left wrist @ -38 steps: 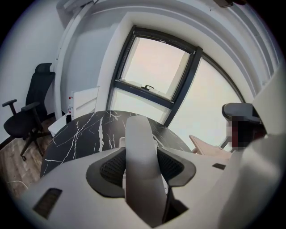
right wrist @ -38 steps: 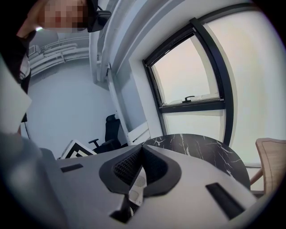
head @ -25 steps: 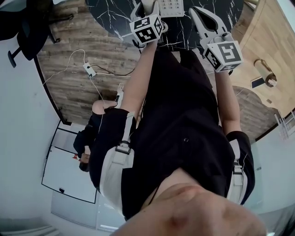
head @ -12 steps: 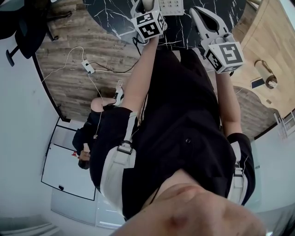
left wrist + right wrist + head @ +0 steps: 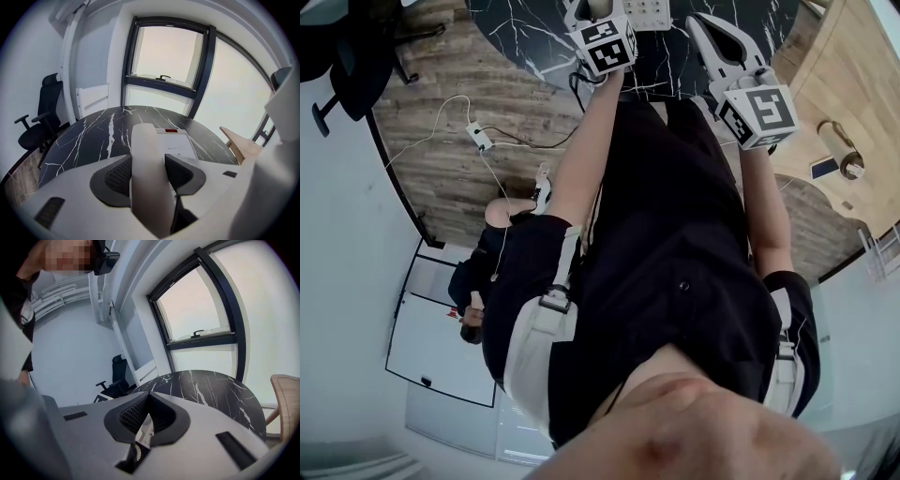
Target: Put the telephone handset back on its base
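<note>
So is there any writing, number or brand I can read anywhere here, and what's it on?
Nothing here can be read clearly.
Telephone base: faint print on its white face, too small to read.
Keypad: key markings too small to read.
Left cube and right cube: black-and-white square patterns, not words.

No text can be read. Fine print is seen on the white face of the base [image 5: 180,143], but it is too small to be made out.
</note>
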`<state>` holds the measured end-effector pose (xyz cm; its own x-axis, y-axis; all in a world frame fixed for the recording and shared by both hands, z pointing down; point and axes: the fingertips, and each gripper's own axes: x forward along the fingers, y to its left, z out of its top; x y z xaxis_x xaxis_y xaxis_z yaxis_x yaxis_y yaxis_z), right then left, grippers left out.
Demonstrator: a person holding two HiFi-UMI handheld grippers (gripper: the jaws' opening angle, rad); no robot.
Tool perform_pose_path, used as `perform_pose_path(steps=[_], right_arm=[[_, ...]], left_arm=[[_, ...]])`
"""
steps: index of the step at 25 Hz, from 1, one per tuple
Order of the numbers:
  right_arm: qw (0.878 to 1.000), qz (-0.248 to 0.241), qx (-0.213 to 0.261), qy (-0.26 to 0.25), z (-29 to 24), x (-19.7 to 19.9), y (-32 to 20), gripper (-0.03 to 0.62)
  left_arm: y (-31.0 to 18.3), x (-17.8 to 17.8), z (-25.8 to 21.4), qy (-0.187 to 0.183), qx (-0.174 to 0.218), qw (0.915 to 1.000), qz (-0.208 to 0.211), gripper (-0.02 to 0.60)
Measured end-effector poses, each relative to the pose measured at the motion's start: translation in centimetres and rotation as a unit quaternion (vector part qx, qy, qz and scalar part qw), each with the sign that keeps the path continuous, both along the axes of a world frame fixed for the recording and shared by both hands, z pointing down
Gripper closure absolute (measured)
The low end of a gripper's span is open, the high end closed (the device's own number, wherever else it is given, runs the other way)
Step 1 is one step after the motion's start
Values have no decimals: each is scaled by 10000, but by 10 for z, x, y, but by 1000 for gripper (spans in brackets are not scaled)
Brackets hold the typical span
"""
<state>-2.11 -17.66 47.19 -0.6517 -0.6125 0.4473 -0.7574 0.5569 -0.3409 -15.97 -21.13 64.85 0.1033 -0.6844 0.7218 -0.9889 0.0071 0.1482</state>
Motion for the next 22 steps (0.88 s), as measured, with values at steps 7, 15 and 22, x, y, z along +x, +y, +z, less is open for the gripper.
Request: perform_pose_path(steps=[7, 15, 22], right_arm=[[10000, 64, -18, 13, 2, 5, -1, 565], [10000, 84, -12, 20, 1, 6, 0, 565], [10000, 83, 22, 5, -3, 8, -1, 565]], left_arm=[[0, 1, 9, -308, -100, 9994, 96, 347], [-2, 3, 8, -493, -72, 9986, 180, 347], [-3, 3, 6, -475, -46, 9987, 188, 301]])
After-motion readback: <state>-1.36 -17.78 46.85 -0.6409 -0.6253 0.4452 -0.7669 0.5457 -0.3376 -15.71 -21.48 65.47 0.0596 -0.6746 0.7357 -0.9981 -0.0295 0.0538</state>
